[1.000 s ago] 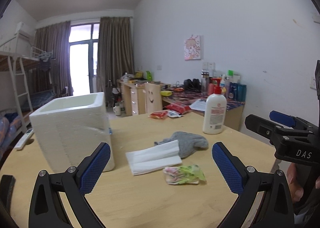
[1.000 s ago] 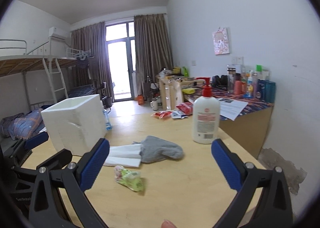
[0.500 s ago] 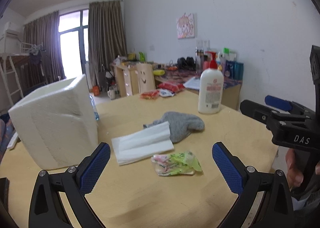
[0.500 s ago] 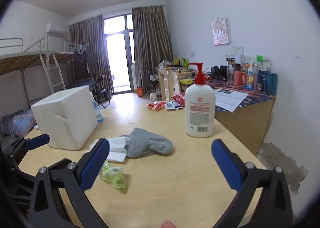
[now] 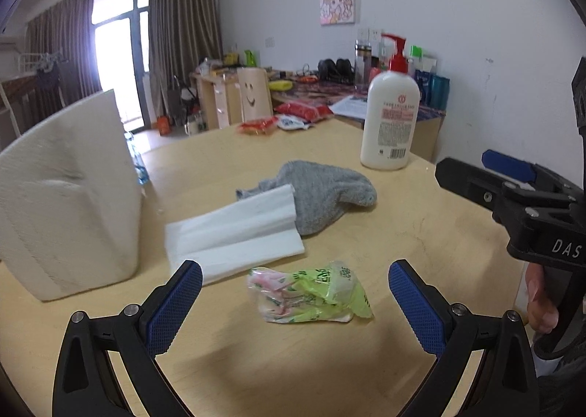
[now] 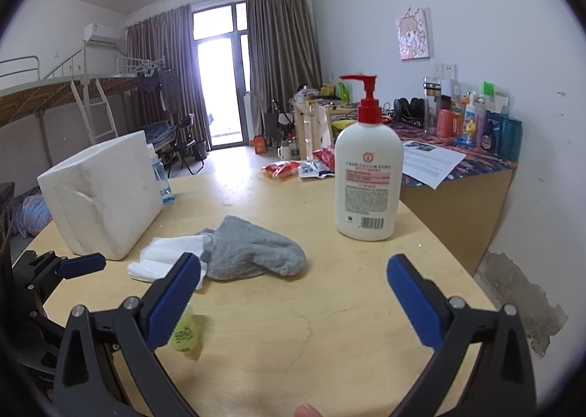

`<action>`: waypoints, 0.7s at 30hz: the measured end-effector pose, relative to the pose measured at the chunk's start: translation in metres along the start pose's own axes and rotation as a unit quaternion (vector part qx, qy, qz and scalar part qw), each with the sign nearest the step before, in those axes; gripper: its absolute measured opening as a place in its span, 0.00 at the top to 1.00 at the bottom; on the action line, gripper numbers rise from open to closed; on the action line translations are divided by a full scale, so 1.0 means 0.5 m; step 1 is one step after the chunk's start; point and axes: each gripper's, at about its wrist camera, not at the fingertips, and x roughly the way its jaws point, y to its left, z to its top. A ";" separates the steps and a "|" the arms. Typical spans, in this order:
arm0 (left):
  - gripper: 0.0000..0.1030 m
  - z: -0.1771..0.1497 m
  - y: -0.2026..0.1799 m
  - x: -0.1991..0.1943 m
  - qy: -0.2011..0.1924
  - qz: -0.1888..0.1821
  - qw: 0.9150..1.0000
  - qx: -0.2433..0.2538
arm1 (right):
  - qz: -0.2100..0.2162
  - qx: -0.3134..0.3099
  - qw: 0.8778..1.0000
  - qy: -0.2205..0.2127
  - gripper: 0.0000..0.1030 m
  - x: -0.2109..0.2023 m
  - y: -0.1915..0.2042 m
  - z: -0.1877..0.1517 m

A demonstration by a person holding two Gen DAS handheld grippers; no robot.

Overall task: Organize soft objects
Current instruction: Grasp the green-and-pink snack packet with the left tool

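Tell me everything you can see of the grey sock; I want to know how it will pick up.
The grey sock is a soft, fuzzy knit, crumpled and lying flat on the wooden table in a rounded heap, its narrower end toward the white foam box. A folded white tissue overlaps its edge on that side. The lotion bottle stands apart behind it. No claw touches it.

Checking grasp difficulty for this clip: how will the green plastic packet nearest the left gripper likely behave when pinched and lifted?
The green packet looks crumpled and puffy, so it will probably squash and flop rather than hold shape. Its glossy film may slip between the pads. It seems light, likely sliding on the table if nudged.
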 end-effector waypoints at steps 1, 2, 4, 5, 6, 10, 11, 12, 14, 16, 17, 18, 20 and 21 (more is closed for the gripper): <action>0.01 0.000 -0.002 0.008 0.005 -0.002 1.000 0.000 | 0.000 -0.001 1.000 0.002 0.00 0.004 -0.004 0.001; 0.01 0.000 -0.005 0.019 0.014 -0.003 1.000 0.000 | 0.000 0.001 1.000 0.004 0.00 0.009 -0.008 0.001; 0.01 0.002 -0.009 0.036 0.025 -0.006 1.000 -0.003 | 0.003 0.002 1.000 0.009 0.00 0.017 -0.014 0.001; 0.01 0.002 -0.010 0.048 0.035 -0.007 0.999 -0.007 | 0.004 0.002 1.000 0.012 0.00 0.022 -0.016 0.000; 0.02 0.004 -0.012 0.056 0.044 -0.008 0.999 -0.009 | 0.004 0.002 1.000 0.014 0.00 0.026 -0.018 0.000; 0.10 0.008 -0.012 0.083 0.071 -0.008 0.997 -0.021 | 0.008 0.007 1.000 0.024 0.00 0.043 -0.029 -0.002; 0.12 0.008 -0.010 0.088 0.077 -0.007 0.997 -0.023 | 0.009 0.008 1.000 0.025 0.00 0.046 -0.031 -0.002; 0.16 0.007 -0.009 0.096 0.086 -0.007 0.996 -0.026 | 0.010 0.009 1.000 0.026 0.00 0.048 -0.033 -0.002; 0.18 0.005 -0.009 0.107 0.101 -0.012 0.994 -0.029 | 0.014 0.011 0.999 0.028 0.00 0.053 -0.035 -0.002; 0.19 0.004 -0.008 0.117 0.111 -0.015 0.993 -0.033 | 0.018 0.010 0.999 0.029 0.00 0.057 -0.035 -0.003; 0.19 0.003 -0.009 0.120 0.116 -0.016 0.993 -0.033 | 0.019 0.010 0.999 0.030 0.00 0.059 -0.035 -0.004; 0.20 0.003 -0.011 0.122 0.118 -0.015 0.992 -0.032 | 0.021 0.010 0.999 0.031 0.00 0.061 -0.036 -0.004; 0.27 0.003 -0.013 0.126 0.124 -0.014 0.992 -0.030 | 0.025 0.009 0.999 0.035 0.00 0.066 -0.035 -0.005; 0.27 0.003 -0.014 0.129 0.128 -0.015 0.991 -0.030 | 0.026 0.008 0.999 0.036 0.00 0.068 -0.034 -0.006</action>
